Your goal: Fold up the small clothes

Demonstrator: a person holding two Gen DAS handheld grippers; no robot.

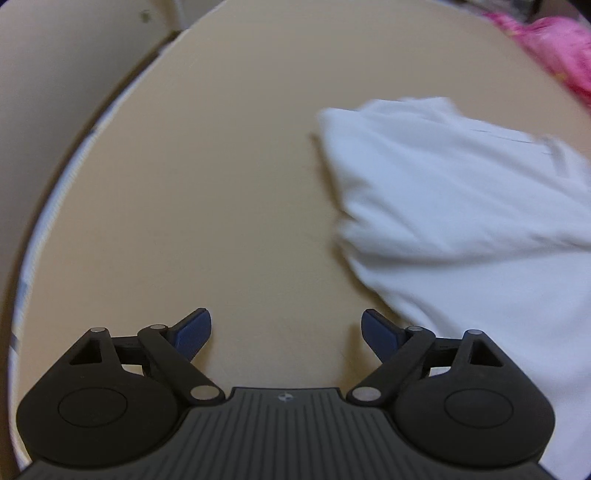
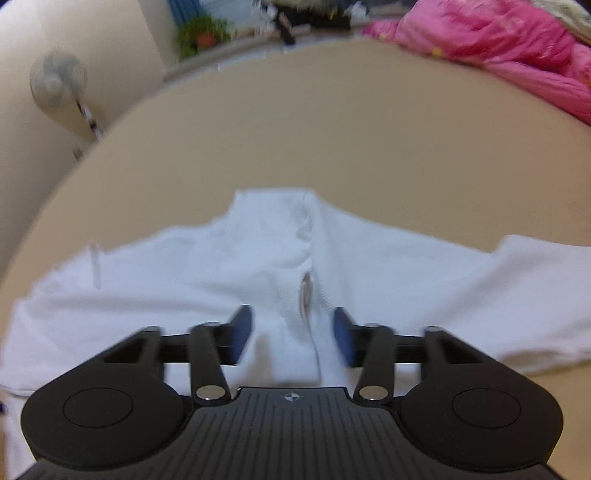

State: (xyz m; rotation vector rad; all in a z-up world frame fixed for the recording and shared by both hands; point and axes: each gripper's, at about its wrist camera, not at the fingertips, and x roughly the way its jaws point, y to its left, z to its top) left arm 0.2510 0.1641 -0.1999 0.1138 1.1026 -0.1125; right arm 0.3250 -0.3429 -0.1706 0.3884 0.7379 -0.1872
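A white garment [image 1: 461, 206] lies on the tan table [image 1: 221, 184], on the right side of the left wrist view. My left gripper [image 1: 286, 332] is open and empty over bare table, just left of the cloth's near edge. In the right wrist view the same white garment [image 2: 221, 266] spreads across the near table, with a raised fold or placket [image 2: 306, 258] running down its middle. My right gripper [image 2: 291, 332] is open, its blue pads either side of that fold, just above the cloth. The images are motion-blurred.
A pink quilt [image 2: 498, 48] lies at the table's far right, also in the left wrist view [image 1: 557, 48]. A white fan [image 2: 55, 81] stands by the wall at left. A potted plant [image 2: 201, 35] and clutter sit beyond the far table edge [image 2: 221, 70].
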